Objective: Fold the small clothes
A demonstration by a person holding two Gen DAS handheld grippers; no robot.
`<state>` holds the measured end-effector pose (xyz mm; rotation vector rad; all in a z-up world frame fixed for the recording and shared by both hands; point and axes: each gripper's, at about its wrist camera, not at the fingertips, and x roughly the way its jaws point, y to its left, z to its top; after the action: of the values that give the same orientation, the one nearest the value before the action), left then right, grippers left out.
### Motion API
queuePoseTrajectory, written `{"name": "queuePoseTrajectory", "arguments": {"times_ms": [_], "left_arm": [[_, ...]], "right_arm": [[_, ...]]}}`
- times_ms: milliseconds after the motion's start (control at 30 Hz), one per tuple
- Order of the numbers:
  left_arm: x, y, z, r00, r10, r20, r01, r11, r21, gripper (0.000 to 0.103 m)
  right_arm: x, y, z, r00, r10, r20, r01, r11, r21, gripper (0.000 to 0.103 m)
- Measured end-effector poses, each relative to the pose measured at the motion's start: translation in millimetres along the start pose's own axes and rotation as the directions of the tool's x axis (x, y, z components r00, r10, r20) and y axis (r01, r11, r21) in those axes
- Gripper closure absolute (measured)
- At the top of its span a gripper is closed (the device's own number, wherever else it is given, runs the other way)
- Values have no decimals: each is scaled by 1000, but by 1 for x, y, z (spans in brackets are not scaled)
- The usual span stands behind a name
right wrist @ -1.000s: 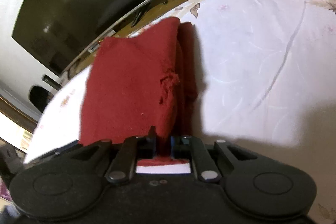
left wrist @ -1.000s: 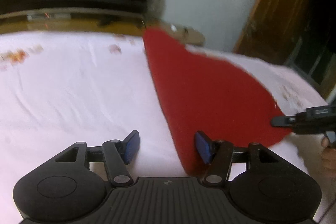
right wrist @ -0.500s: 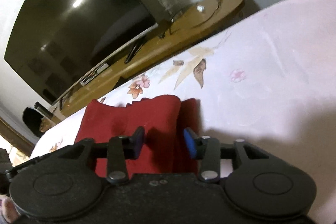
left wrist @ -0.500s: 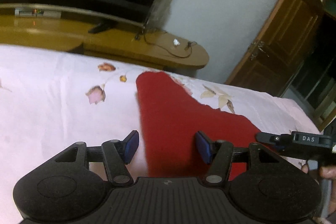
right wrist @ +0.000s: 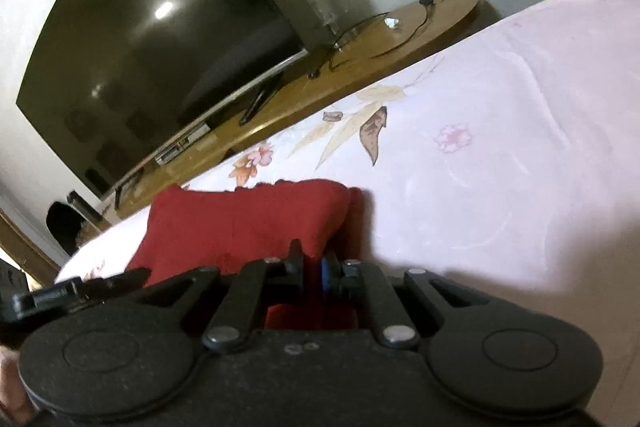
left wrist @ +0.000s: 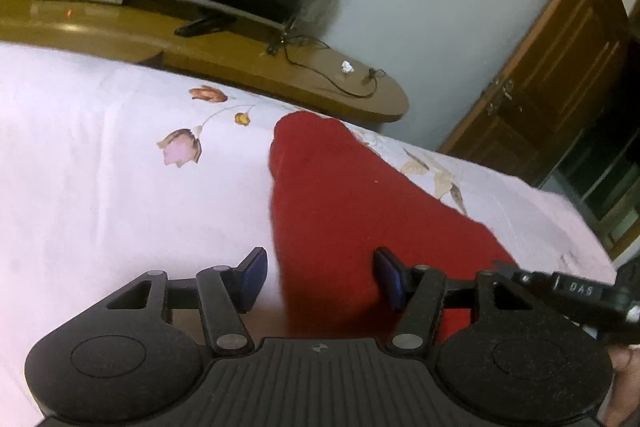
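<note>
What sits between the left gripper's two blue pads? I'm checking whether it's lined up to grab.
In the left wrist view, the left edge of the red cloth and a strip of the pink bedsheet lie between the open left gripper pads.

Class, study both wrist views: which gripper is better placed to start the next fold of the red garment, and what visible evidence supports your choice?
Likely the right gripper: its jaws look nearly shut on the near edge of the red garment. The left gripper is wide open, grasping nothing, with the cloth's left edge lying between its fingers on the floral sheet.
</note>
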<state>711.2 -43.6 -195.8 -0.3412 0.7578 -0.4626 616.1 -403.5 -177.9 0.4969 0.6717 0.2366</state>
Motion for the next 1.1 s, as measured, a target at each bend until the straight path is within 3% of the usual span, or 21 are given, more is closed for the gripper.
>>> {"name": "queuePoseTrajectory", "arguments": {"times_ms": [100, 167, 200, 267, 467, 567, 633, 700, 833, 933, 1033, 1100], "left_arm": [[-7, -1, 4, 1000, 15, 0, -15, 1000, 15, 32], [-23, -6, 9, 997, 63, 52, -66, 996, 59, 26], [-33, -10, 13, 991, 88, 101, -97, 991, 94, 24], [-40, -18, 23, 986, 69, 150, -90, 986, 139, 24], [-5, -47, 30, 996, -20, 86, -6, 957, 288, 24], [30, -30, 21, 999, 40, -6, -37, 967, 254, 19], [31, -18, 24, 1000, 7, -4, -6, 984, 180, 18], [32, -25, 24, 999, 32, -6, -30, 975, 219, 18], [11, -31, 25, 998, 57, 29, -62, 970, 233, 18], [-29, -35, 20, 994, 40, 101, -66, 964, 258, 18], [-44, -48, 9, 995, 34, 90, -59, 953, 299, 18], [-45, -57, 2, 995, 64, 76, -85, 939, 334, 18]], "right_arm": [[-1, 4, 0, 1000, -21, -4, 21, 1000, -11, 92], [-5, 7, 5, 1000, -26, -16, 26, 1000, -3, 82], [-12, 11, 8, 999, -44, 4, 44, 999, -19, 76], [-29, 26, 14, 994, -63, 89, 72, 992, -107, 76], [6, 67, 25, 996, -79, 52, 92, 938, -334, 79], [38, 73, 9, 969, -246, 0, 209, 823, -528, 83], [40, 61, 9, 970, -243, 10, 213, 831, -515, 85], [41, 55, 14, 968, -250, 13, 225, 846, -483, 86], [41, 59, 9, 960, -278, 45, 262, 823, -504, 84], [14, 70, 6, 964, -242, 106, 262, 825, -501, 74], [-22, 79, -3, 982, -142, 128, 187, 854, -486, 75], [-31, 87, -13, 990, -102, 95, 137, 847, -514, 79]]}}
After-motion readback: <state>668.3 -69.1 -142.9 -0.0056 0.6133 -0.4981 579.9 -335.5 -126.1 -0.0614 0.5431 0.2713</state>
